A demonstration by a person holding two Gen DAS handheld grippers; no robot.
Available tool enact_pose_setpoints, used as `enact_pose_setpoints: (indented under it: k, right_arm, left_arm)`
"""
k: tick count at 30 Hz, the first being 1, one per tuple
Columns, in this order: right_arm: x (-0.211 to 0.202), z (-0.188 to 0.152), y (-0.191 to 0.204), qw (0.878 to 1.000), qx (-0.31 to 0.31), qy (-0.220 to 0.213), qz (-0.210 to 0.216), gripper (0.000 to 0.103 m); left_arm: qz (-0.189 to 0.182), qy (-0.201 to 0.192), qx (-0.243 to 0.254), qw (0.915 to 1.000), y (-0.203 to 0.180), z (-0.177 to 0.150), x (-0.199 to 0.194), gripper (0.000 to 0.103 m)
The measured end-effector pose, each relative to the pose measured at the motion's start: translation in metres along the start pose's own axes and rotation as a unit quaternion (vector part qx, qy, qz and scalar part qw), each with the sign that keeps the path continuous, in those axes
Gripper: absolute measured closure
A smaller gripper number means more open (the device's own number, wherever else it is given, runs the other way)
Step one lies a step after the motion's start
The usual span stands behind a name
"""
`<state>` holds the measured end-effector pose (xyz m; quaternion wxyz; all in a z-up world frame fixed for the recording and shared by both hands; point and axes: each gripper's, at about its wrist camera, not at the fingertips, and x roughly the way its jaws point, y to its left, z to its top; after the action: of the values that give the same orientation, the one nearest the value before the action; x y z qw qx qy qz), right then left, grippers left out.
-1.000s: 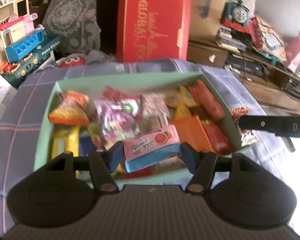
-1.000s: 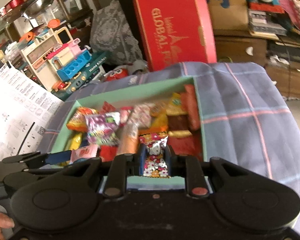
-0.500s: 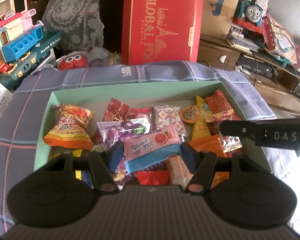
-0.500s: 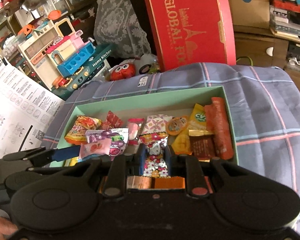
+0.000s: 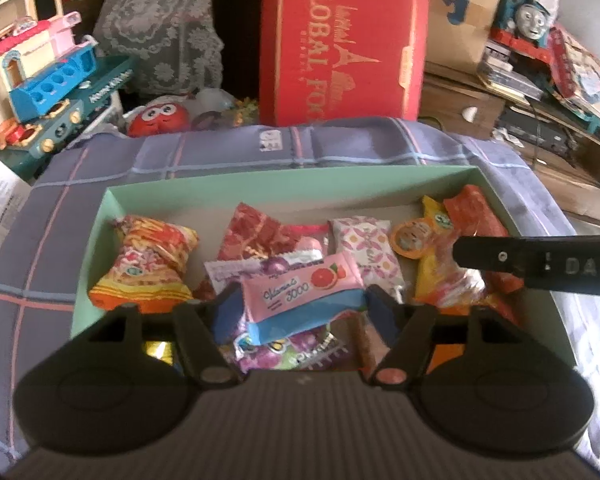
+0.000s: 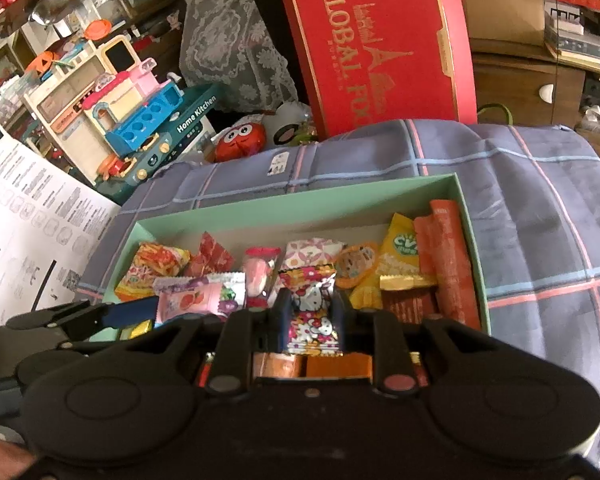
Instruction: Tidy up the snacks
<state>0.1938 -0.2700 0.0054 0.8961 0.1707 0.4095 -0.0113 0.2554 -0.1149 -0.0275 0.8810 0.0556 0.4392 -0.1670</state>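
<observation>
A light green box (image 5: 260, 190) full of several snack packets sits on a blue checked cloth; it also shows in the right wrist view (image 6: 300, 210). My left gripper (image 5: 300, 306) is shut on a pink and blue Vitamin C packet (image 5: 300, 296) and holds it above the box's near middle. My right gripper (image 6: 310, 312) is shut on a Hello Kitty packet (image 6: 312, 308) above the box's near edge. The right gripper's finger (image 5: 540, 266) reaches in from the right in the left wrist view. The left gripper (image 6: 112, 312) with its pink packet (image 6: 196, 298) shows at left in the right wrist view.
A red Global Food box (image 5: 340, 40) stands behind the cloth. Toy kitchen sets (image 6: 140, 112) and a red plush toy (image 5: 158, 118) lie at the back left. A printed sheet (image 6: 32, 224) lies left. Cluttered shelves with a toy train (image 5: 528, 20) stand right.
Both grippers have risen and pulled back a little with their packets, so more of the box's inside and far wall shows. Both stay shut.
</observation>
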Motion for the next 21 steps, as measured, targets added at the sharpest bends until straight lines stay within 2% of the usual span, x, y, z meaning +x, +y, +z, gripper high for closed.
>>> enact_pose_setpoints:
  k: [1,2,3,4,13,21]
  right_arm:
    - [-0.001,0.001,0.001,1.000,-0.002,-0.004,-0.003,0.046]
    - [-0.002,0.002,0.001,1.000,-0.004,-0.009,-0.006,0.019]
    - [-0.004,0.002,0.002,1.000,-0.005,-0.016,-0.011,0.006]
    - [-0.006,0.002,0.003,1.000,-0.006,-0.024,-0.016,0.000]
    - [-0.017,-0.008,0.006,1.000,-0.007,-0.003,-0.025,0.000]
    - [-0.049,-0.027,0.010,1.000,-0.009,-0.003,-0.029,0.000]
  left_arm:
    - [0.007,-0.001,-0.003,1.0000,0.000,0.000,0.000,0.013]
    - [0.014,-0.003,-0.004,0.9999,0.001,0.000,0.000,0.002]
    - [0.020,-0.005,-0.003,0.9998,0.000,-0.001,-0.001,0.000]
    - [0.022,-0.004,-0.001,0.9997,0.000,-0.001,-0.001,0.000]
    - [0.026,0.015,0.013,0.9995,-0.009,-0.015,-0.011,0.000]
    - [0.025,0.011,0.012,0.9996,-0.012,-0.030,-0.047,0.000]
